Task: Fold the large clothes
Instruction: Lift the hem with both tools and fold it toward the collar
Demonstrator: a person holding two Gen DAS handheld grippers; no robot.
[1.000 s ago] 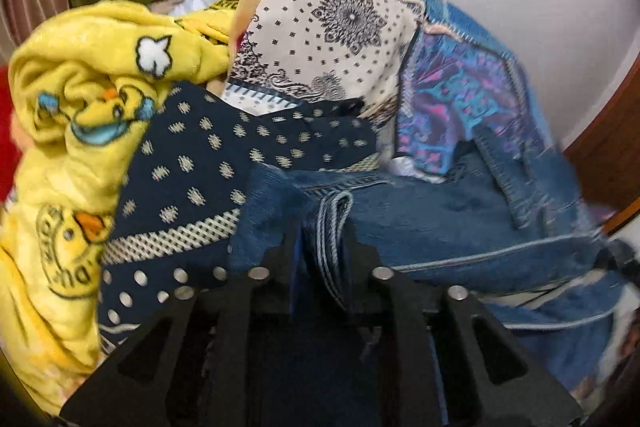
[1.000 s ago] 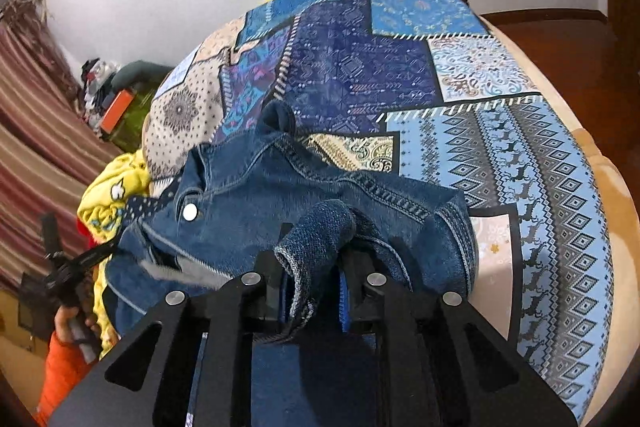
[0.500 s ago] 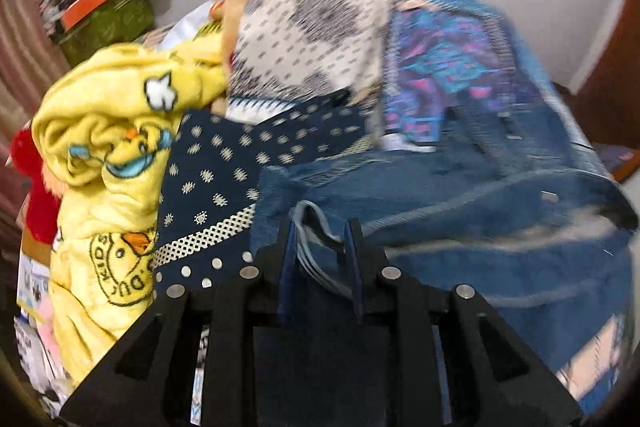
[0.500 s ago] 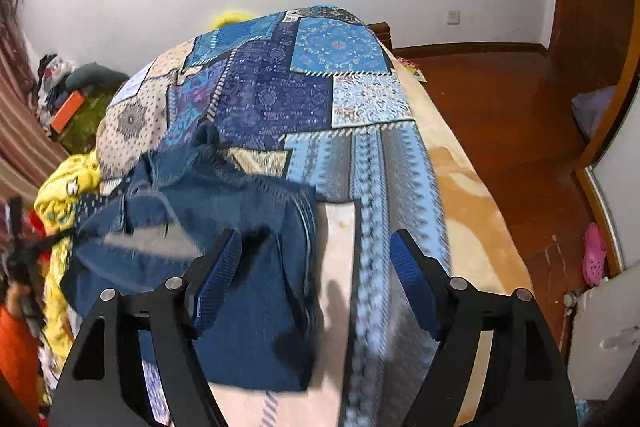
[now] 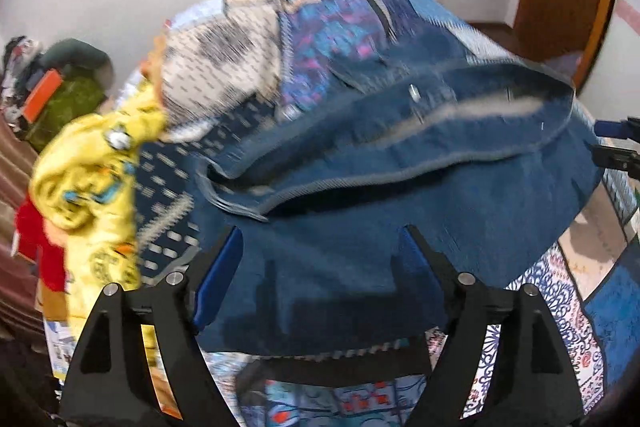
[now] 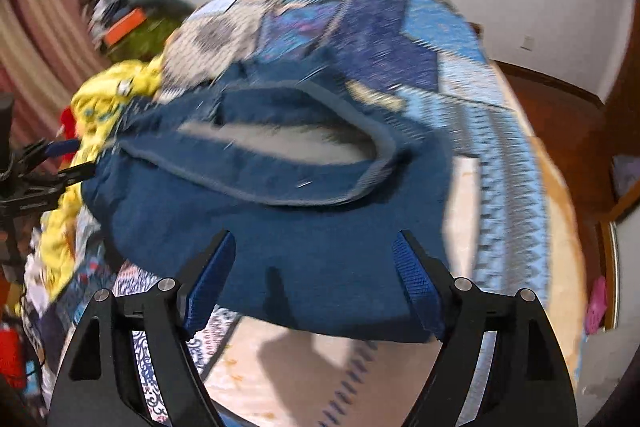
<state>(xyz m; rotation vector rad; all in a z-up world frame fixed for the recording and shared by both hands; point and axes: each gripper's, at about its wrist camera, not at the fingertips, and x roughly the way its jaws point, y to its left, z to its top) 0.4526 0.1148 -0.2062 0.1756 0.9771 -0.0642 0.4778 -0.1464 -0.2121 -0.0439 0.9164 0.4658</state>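
The denim jacket point(image 5: 400, 195) lies in a folded heap on the patchwork bedspread point(image 5: 560, 311), collar side up, its pale lining showing through the neck opening at about 1 o'clock in the left view. The left gripper point(image 5: 320, 251) has its jaws spread wide apart and holds nothing; the blue pads point(image 5: 218, 279) stand at 9 and 3 o'clock of the jacket's near hem, and the hem fills the gap between them. Whether the pads touch the cloth cannot be told through the blur.

In the right view, the jacket point(image 6: 280, 227) sits at centre with its collar opening at 12 o'clock of the right gripper point(image 6: 314, 275). These jaws too are wide apart, empty, with the near edge of the jacket lying between them and just beyond the tips. The left gripper point(image 6: 52, 167) shows at 9 o'clock, beside the jacket's far-left edge.

A yellow blanket point(image 5: 100, 179) is bunched at 9 o'clock of the jacket in the left view, with a navy spotted cloth point(image 5: 168, 203) between the two, touching both. Bare bedspread point(image 6: 508, 187) runs along the jacket's 3 o'clock side.
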